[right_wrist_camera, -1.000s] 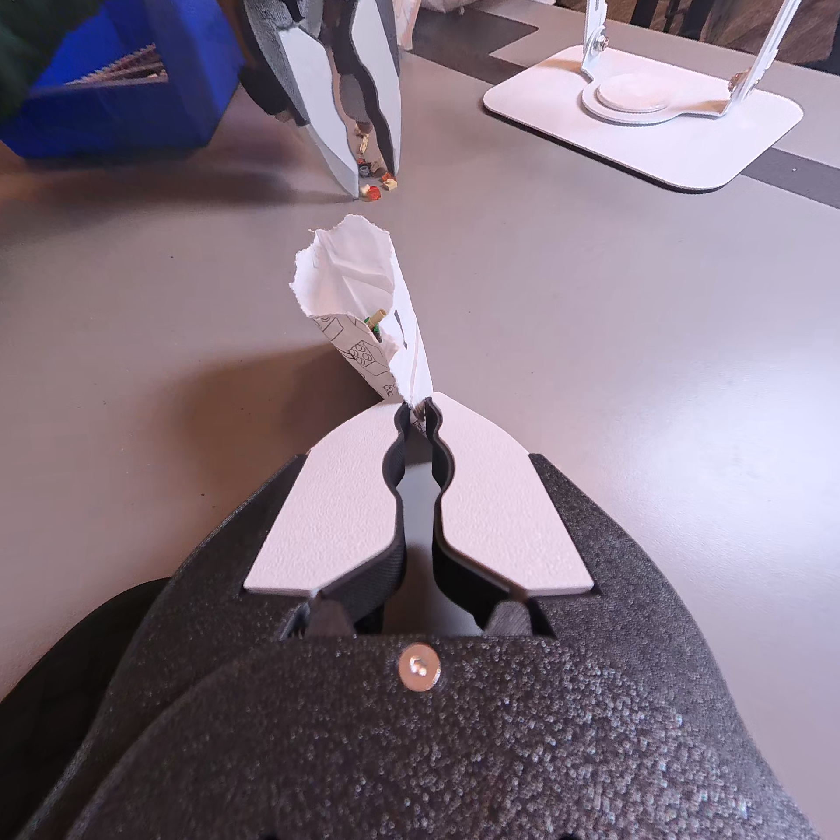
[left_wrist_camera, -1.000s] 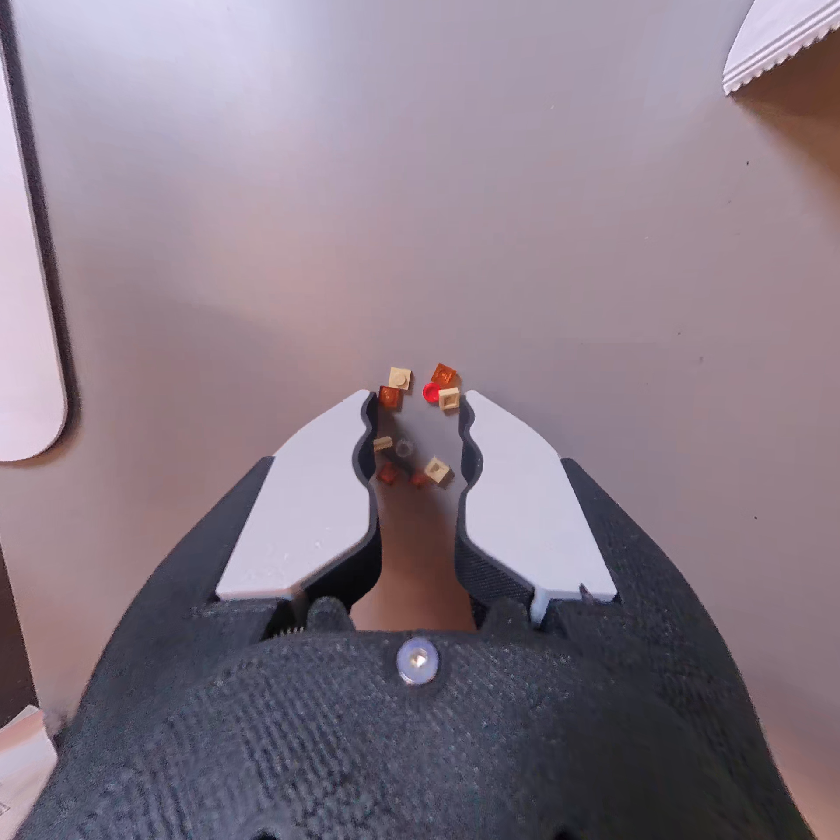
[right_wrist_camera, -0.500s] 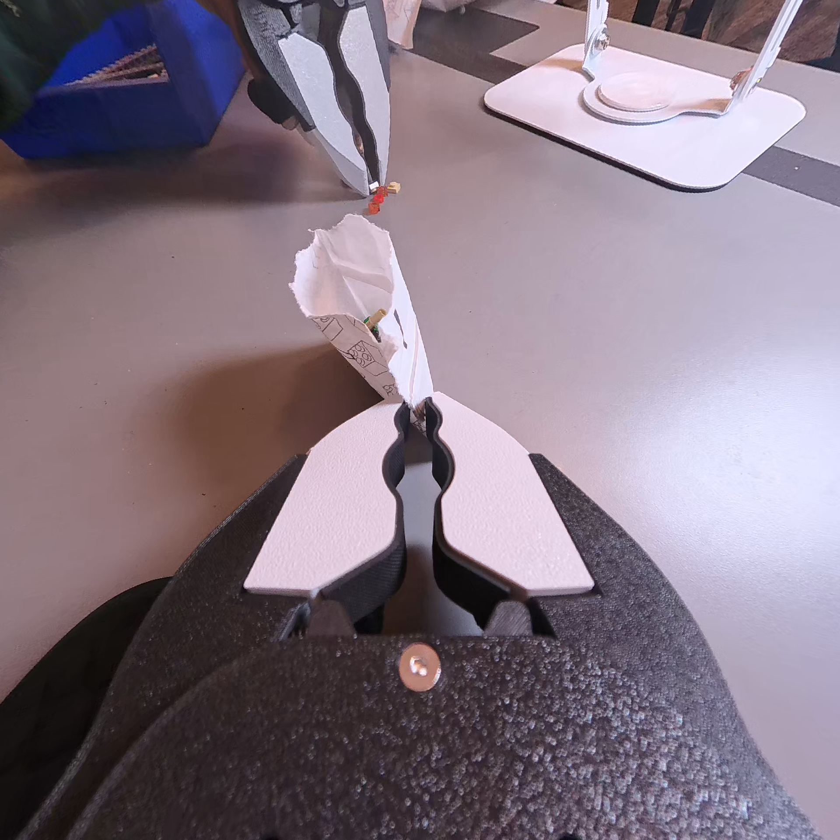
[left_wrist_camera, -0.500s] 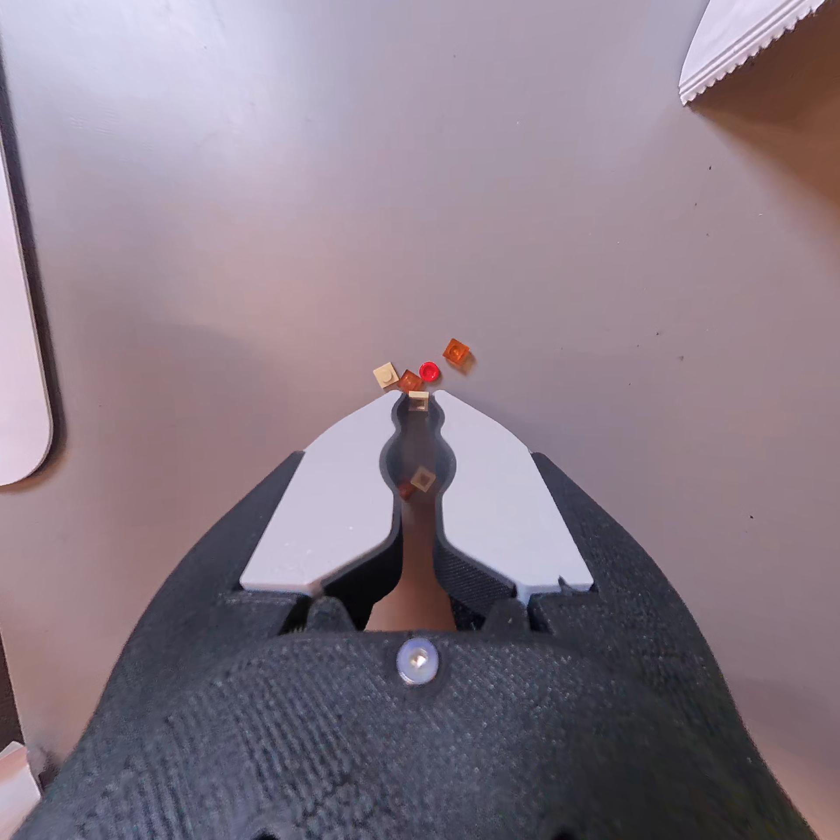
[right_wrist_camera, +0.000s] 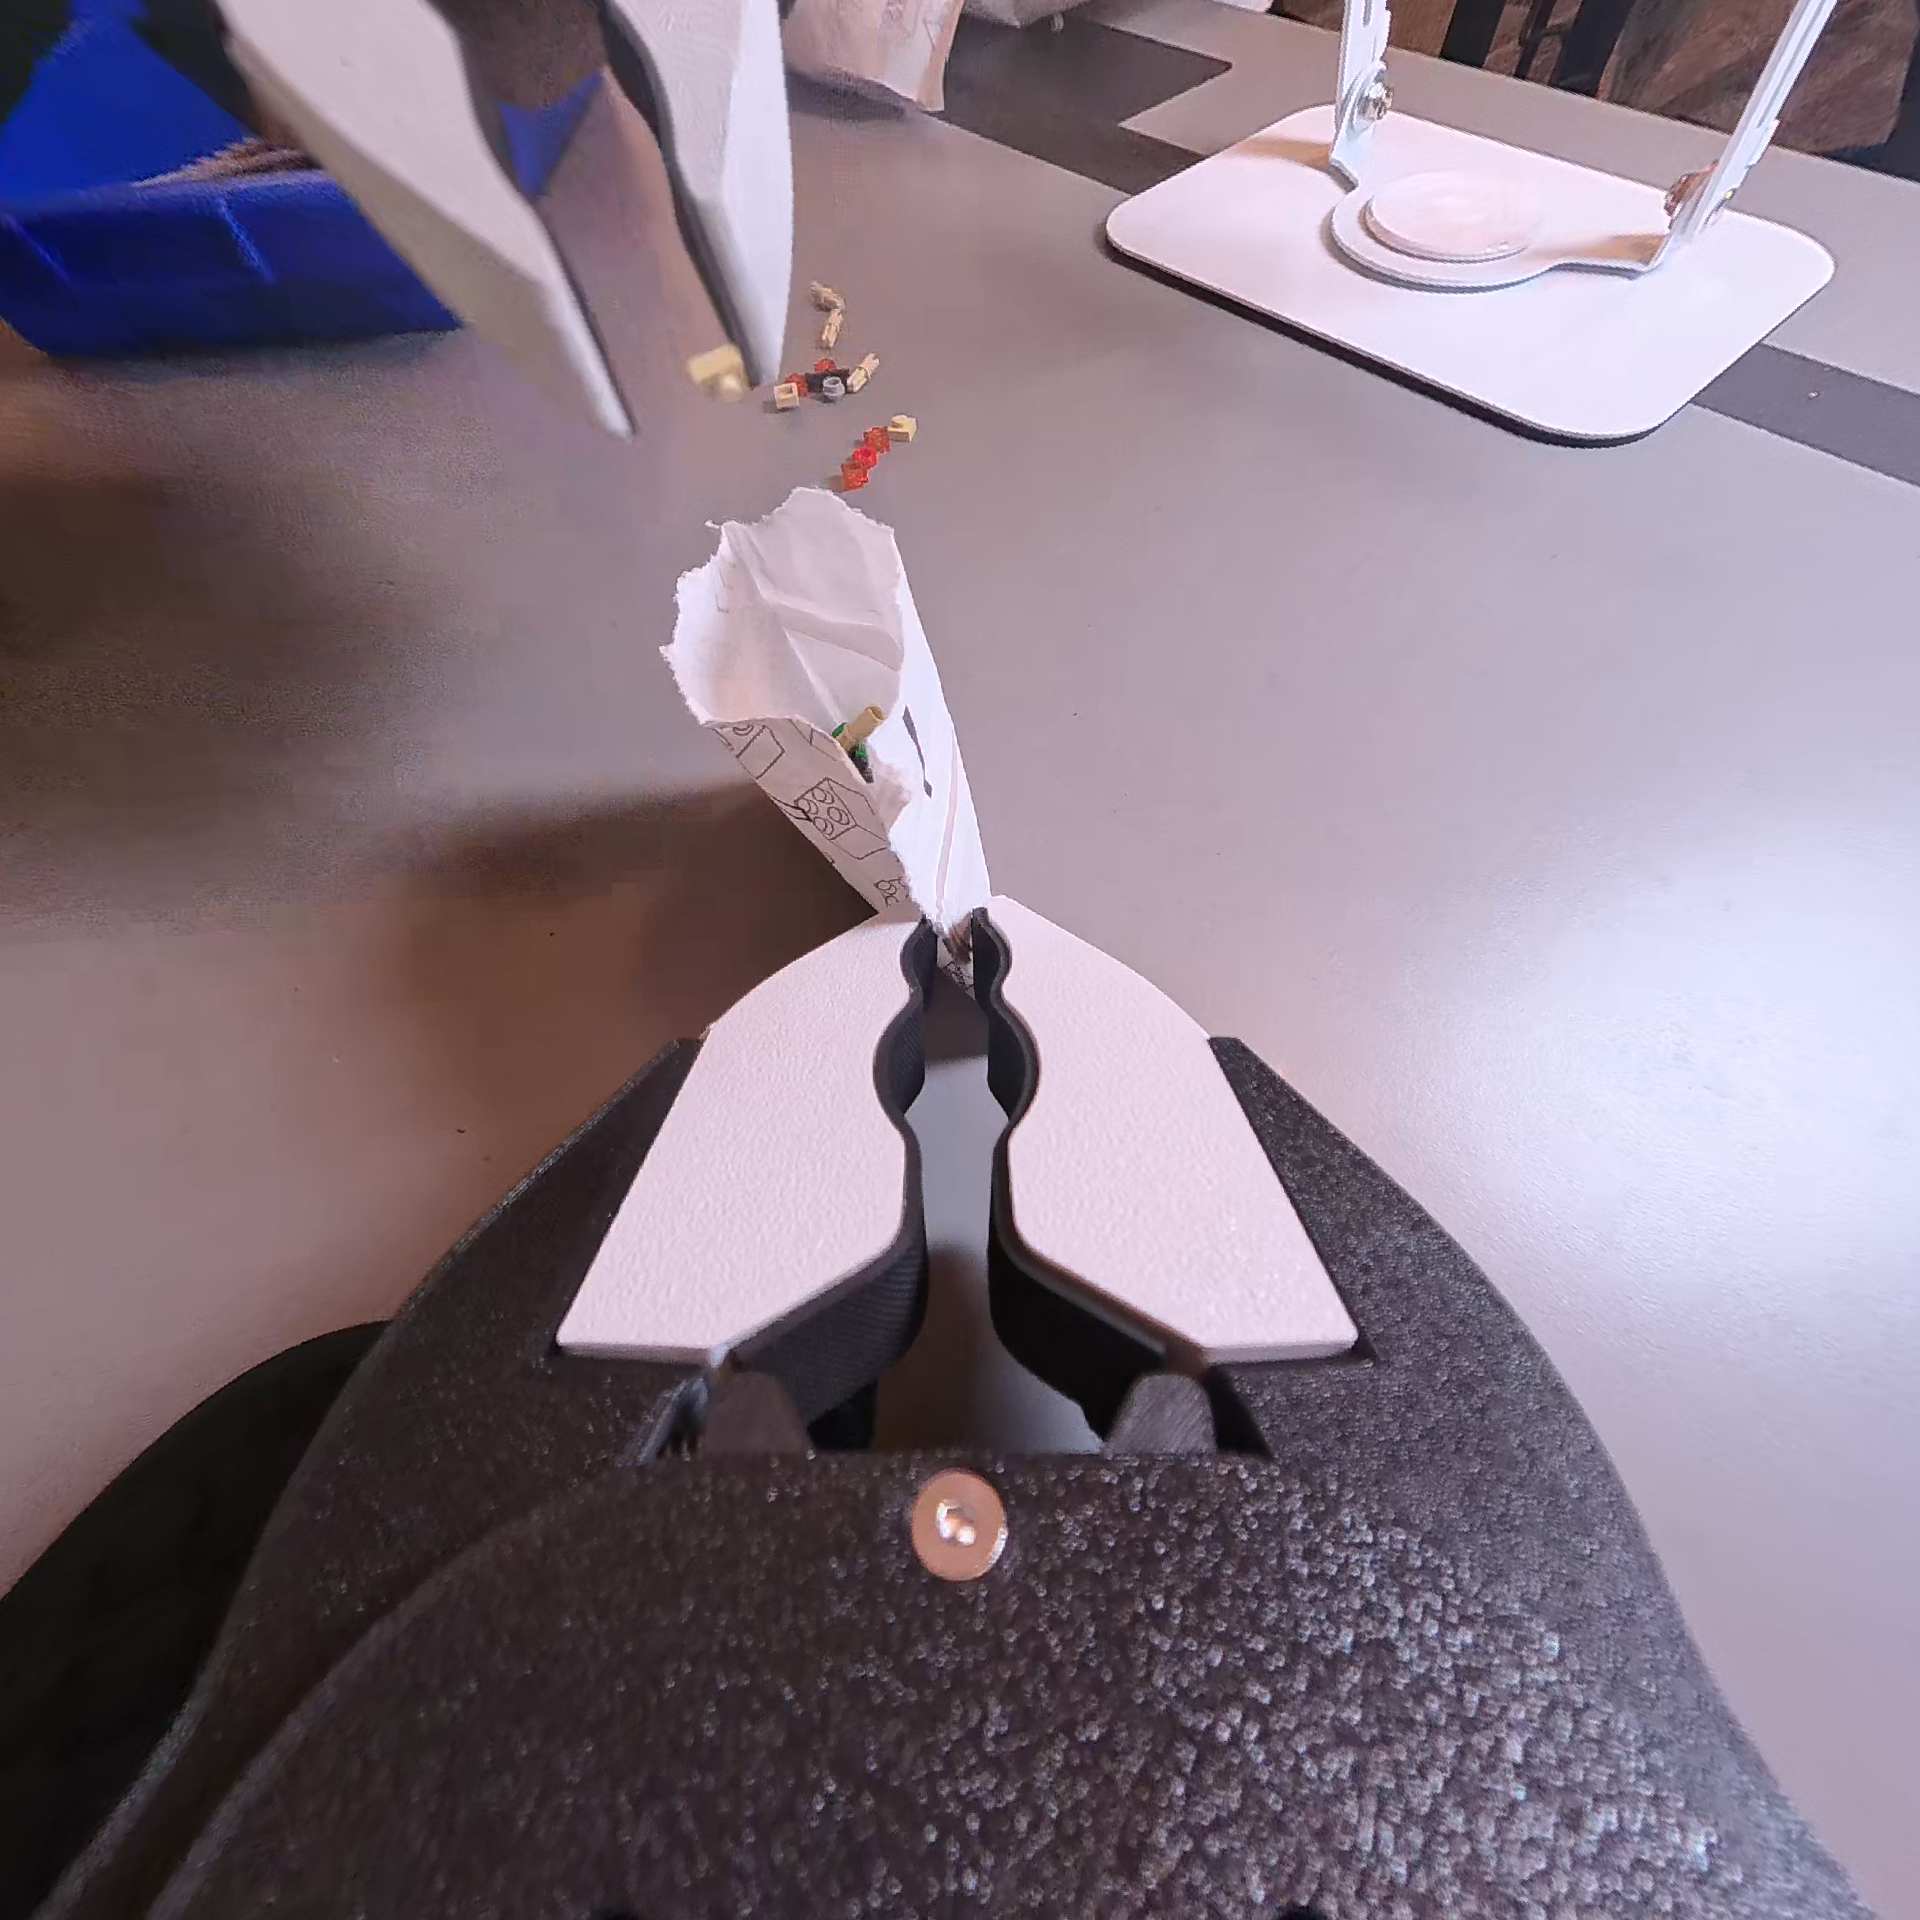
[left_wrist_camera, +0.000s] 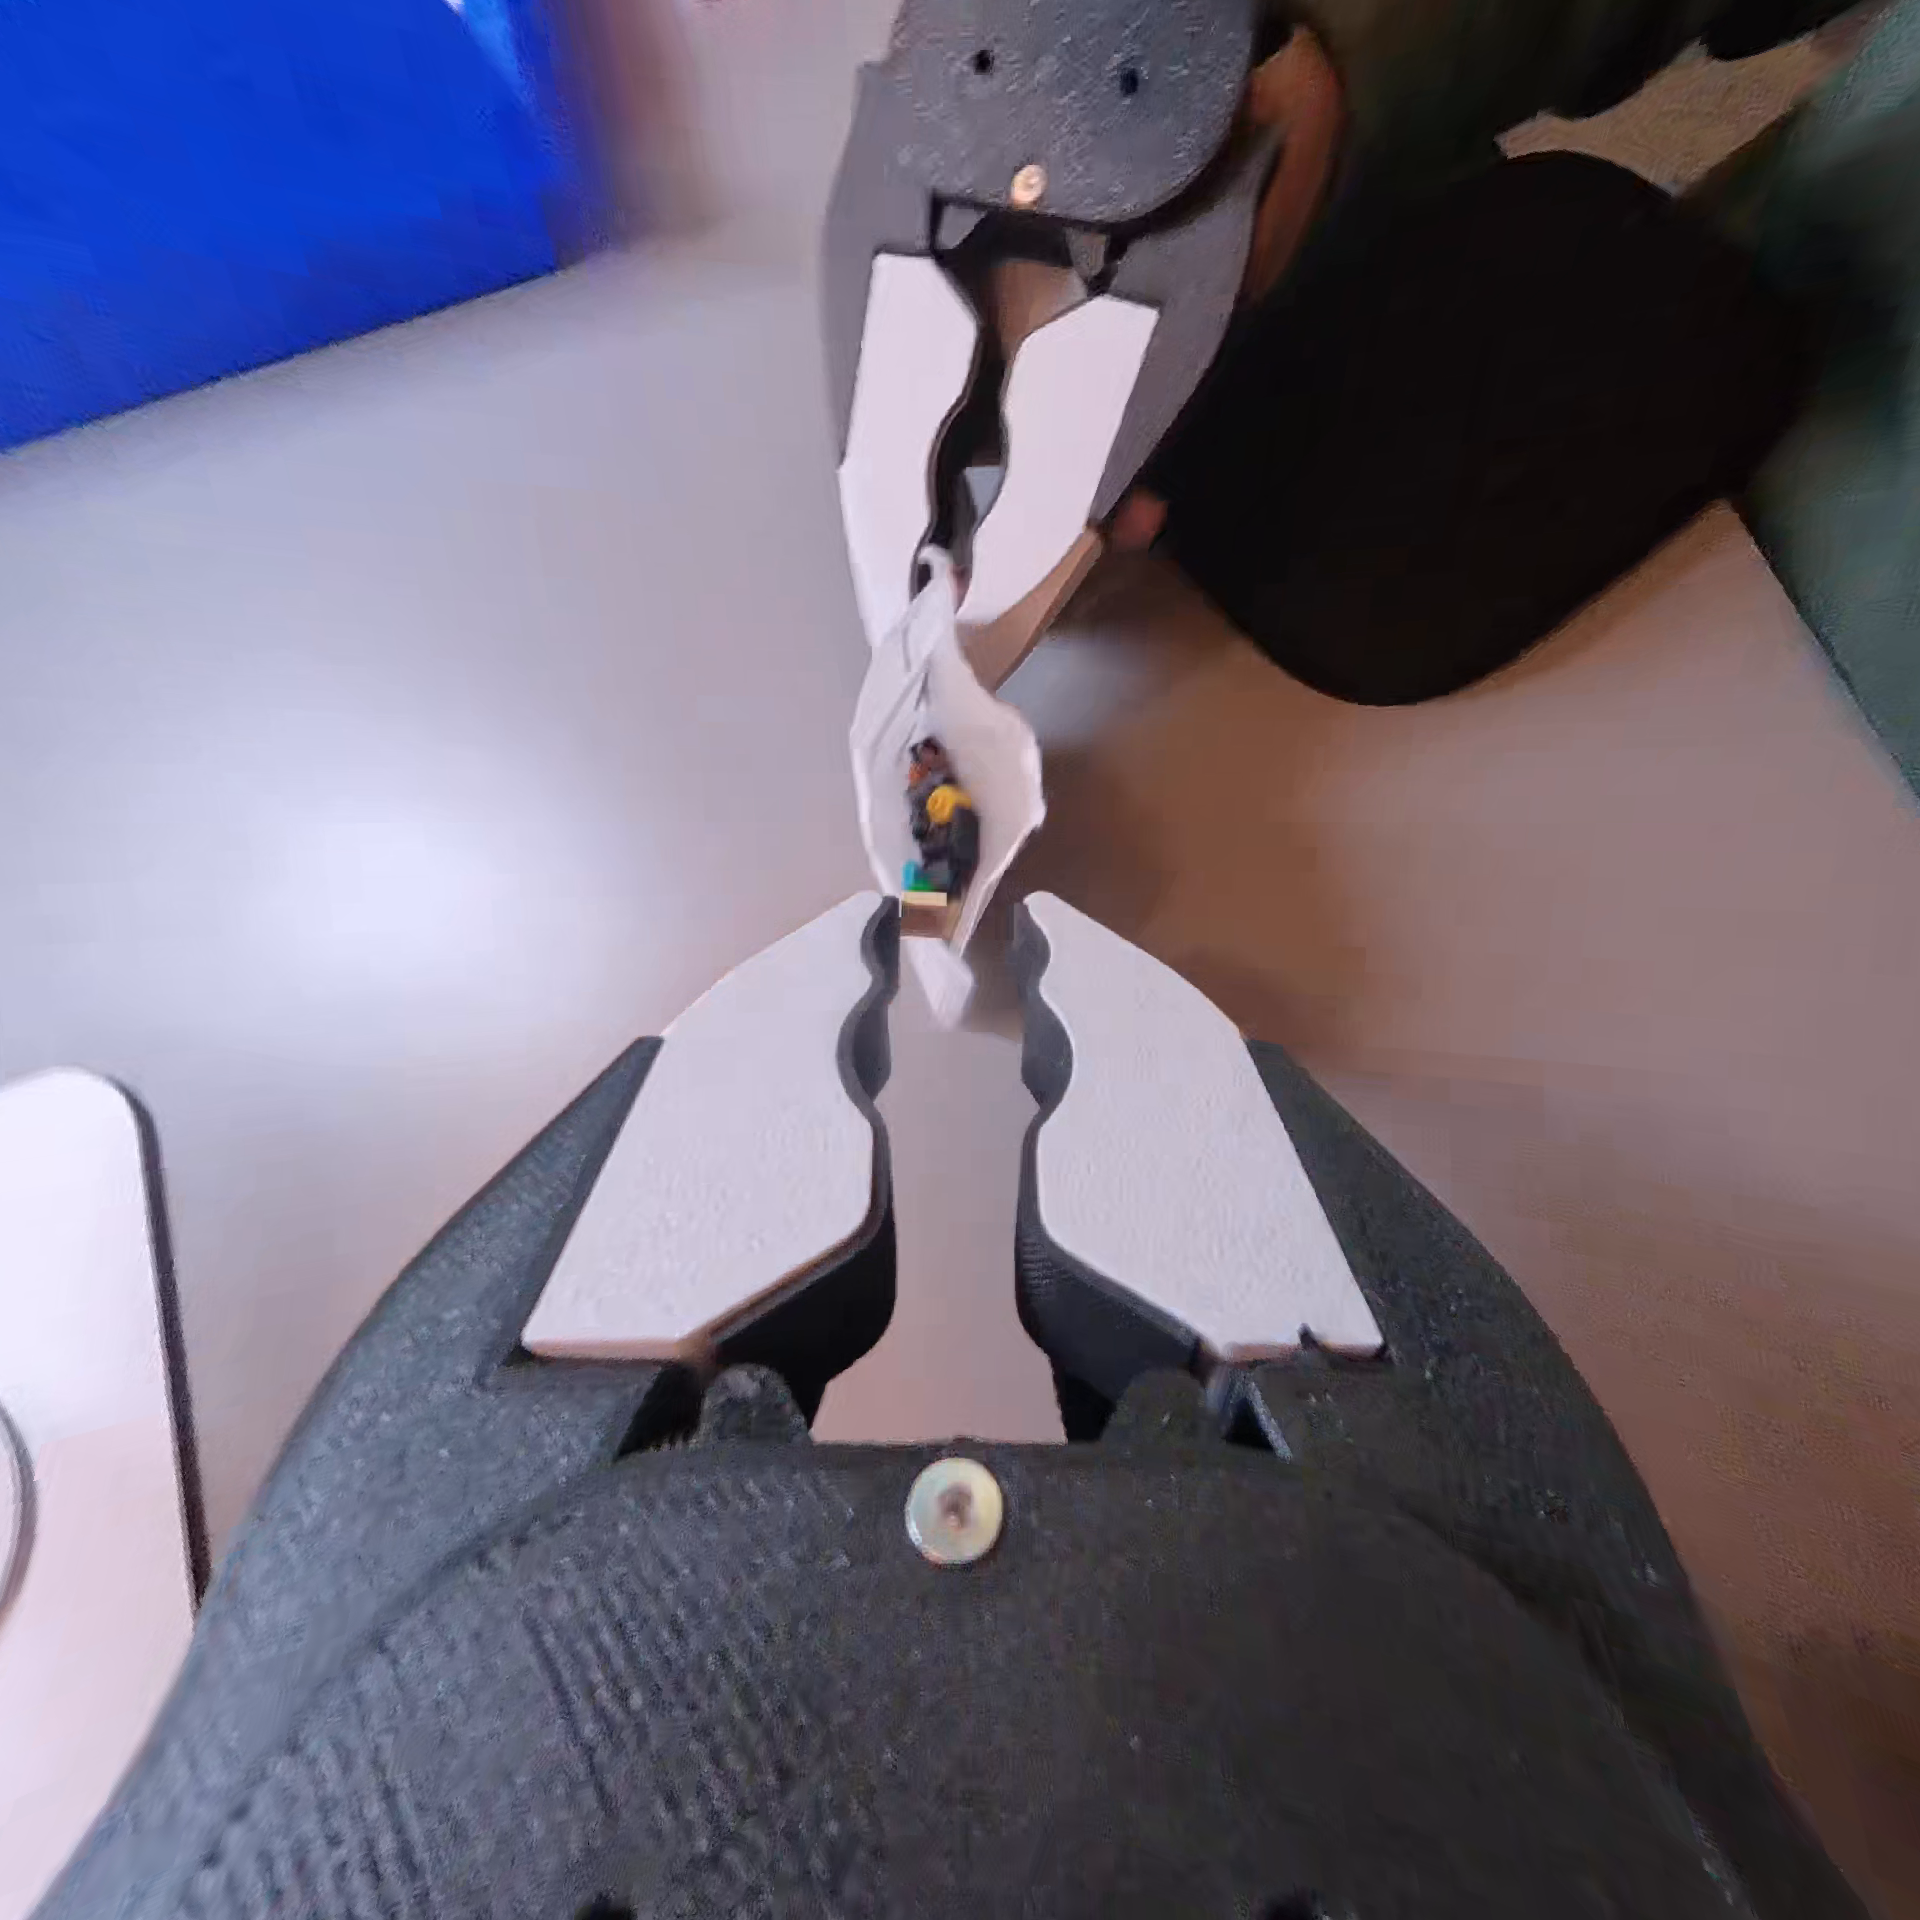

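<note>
In my blurred left wrist view my left hand-held gripper (left_wrist_camera: 951, 920) stands parted around the torn paper bag (left_wrist_camera: 940, 727) mouth and a tan brick (left_wrist_camera: 928, 916), contact unclear, while in the right wrist view my right hand-held gripper (right_wrist_camera: 951, 925) pinches that bag (right_wrist_camera: 821, 665) above the worktop (right_wrist_camera: 1455, 831), loose small bricks (right_wrist_camera: 831, 384) beyond.

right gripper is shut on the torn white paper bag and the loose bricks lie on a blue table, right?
Not quite: the table is grey, not blue, as the right wrist view shows. The right gripper is shut on the paper bag, with loose bricks beyond it.
</note>
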`<action>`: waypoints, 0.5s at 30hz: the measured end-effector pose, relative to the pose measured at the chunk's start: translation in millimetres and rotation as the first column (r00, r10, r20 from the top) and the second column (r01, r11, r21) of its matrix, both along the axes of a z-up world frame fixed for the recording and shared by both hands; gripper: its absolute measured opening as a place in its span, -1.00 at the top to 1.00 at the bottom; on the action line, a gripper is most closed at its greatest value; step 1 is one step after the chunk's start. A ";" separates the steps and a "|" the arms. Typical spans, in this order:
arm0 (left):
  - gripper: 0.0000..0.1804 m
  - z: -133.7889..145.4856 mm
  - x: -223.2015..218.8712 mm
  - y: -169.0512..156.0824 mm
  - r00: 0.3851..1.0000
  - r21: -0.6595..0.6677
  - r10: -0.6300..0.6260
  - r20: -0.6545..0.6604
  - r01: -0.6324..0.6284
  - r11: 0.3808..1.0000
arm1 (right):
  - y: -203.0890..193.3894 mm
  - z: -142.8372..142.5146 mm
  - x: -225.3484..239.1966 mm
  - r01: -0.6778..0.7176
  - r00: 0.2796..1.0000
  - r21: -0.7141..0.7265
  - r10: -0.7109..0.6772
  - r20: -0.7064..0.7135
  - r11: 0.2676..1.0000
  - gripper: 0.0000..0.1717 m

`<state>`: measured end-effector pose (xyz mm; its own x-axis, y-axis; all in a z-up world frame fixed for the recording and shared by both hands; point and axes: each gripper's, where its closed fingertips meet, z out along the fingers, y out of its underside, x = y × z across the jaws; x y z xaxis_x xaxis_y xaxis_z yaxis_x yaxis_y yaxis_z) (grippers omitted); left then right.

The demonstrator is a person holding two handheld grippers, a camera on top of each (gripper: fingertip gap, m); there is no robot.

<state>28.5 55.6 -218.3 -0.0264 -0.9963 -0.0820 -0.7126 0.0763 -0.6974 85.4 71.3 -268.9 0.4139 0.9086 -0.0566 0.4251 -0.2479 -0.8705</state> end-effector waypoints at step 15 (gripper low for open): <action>0.55 -14.6 -66.4 48.9 0.942 0.164 0.254 -0.219 -0.221 0.961 | 0.8 0.1 2.3 0.004 1.000 -0.010 -0.004 -0.006 1.000 0.93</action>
<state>-38.0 104.6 -233.0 0.1748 -0.9557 -0.2367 -0.8643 -0.0338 -0.5018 87.7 72.1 -268.8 0.4171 0.9063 -0.0677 0.4192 -0.2579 -0.8705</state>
